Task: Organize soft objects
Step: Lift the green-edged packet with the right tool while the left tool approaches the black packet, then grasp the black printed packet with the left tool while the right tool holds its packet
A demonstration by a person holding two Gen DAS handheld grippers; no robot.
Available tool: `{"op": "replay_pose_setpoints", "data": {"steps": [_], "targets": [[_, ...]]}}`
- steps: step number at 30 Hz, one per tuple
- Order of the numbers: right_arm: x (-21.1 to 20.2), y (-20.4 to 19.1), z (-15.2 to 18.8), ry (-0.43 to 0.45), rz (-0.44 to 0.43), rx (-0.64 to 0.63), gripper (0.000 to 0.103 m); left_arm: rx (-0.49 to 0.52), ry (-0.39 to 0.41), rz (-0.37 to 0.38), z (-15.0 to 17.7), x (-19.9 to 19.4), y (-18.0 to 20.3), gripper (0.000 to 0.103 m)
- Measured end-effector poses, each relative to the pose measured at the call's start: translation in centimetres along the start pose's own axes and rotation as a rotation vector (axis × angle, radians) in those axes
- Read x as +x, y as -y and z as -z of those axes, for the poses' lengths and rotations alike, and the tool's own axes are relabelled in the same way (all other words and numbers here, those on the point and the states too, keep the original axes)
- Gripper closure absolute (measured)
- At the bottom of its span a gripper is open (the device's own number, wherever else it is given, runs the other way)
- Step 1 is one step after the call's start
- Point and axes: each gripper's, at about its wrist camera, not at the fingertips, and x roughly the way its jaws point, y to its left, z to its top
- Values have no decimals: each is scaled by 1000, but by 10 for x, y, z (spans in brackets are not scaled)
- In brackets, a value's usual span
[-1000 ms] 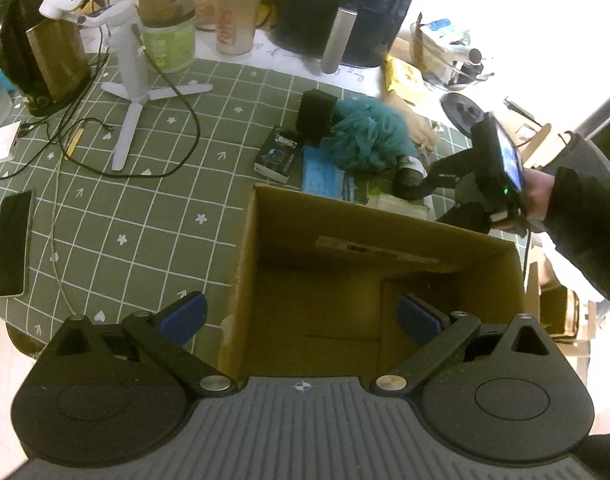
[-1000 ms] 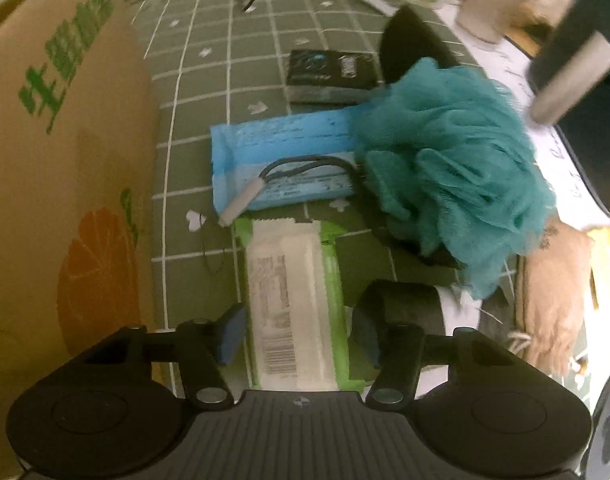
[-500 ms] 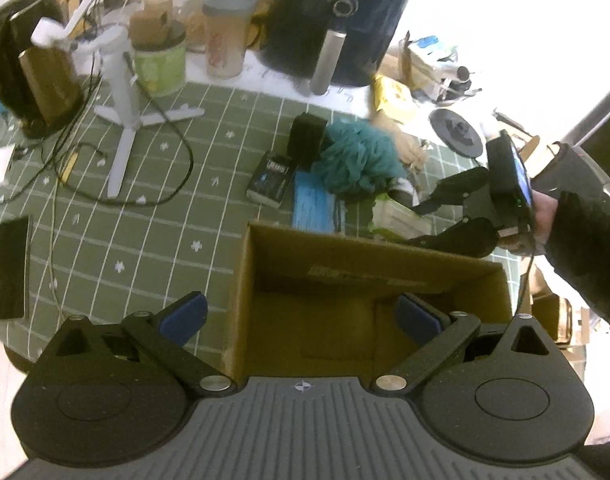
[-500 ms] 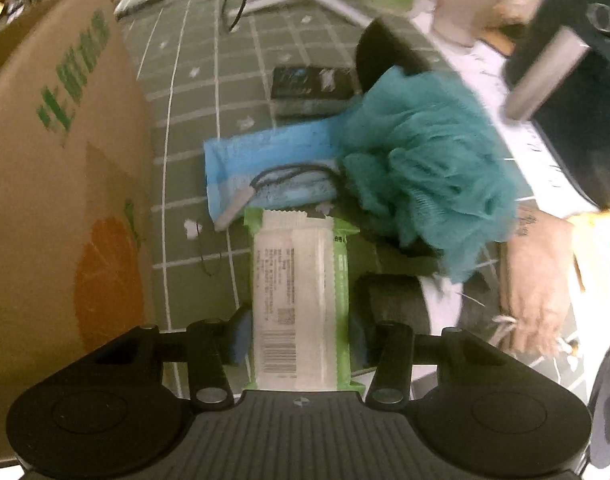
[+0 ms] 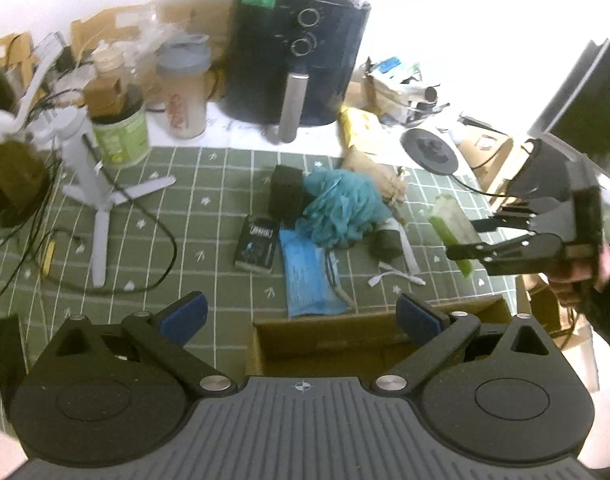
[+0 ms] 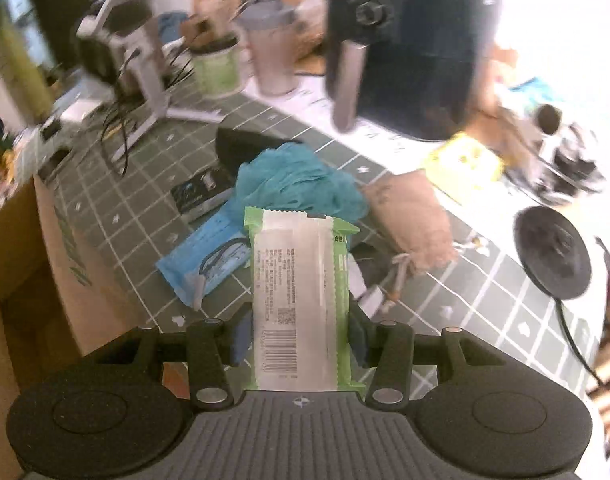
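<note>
Right hand-held gripper (image 6: 301,340) pinches the green-white packet (image 6: 301,300), lifted off the worktop (image 5: 209,208), not boxed yet. Left hand-held gripper (image 5: 301,316) spread, empty. Teal loofah (image 5: 341,208), blue pack (image 5: 309,276) remain outside cardboard box (image 5: 325,344).

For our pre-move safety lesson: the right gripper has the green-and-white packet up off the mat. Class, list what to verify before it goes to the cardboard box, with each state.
1. Right gripper shut on the green-and-white packet: ok.
2. Packet clear of the mat: ok.
3. Cardboard box open on top: ok.
4. Left gripper open, holding nothing: ok.
5. Left gripper clear of the box mouth: not ok, it hangs over the box.
6. Room inside the box: cannot tell.
</note>
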Motion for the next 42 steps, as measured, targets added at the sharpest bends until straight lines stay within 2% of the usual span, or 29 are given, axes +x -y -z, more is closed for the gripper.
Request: {"op": "replay_pose_setpoints", "data": {"steps": [9, 21, 22, 24, 36, 38, 40, 42], "targets": [[-42, -15, 29, 41, 79, 144, 52, 66, 19, 53, -16, 26, -17, 0], [-71, -31, 58, 84, 100, 320, 52, 174, -18, 91, -32, 86, -33, 2], [-73, -32, 60, 86, 105, 332, 52, 182, -25, 91, -33, 92, -33, 10], [-76, -32, 63, 91, 110, 349, 52, 200, -49, 92, -35, 106, -35, 18], [-89, -27, 83, 101, 141, 414, 52, 236, -167, 57, -38, 189, -45, 24], [-88, -25, 86, 98, 141, 424, 52, 237, -187, 43, -38, 201, -47, 27], [-87, -24, 88, 95, 137, 432, 52, 236, -211, 34, -38, 212, -50, 34], [-86, -24, 92, 90, 133, 439, 52, 236, -231, 26, -37, 222, -51, 36]]}}
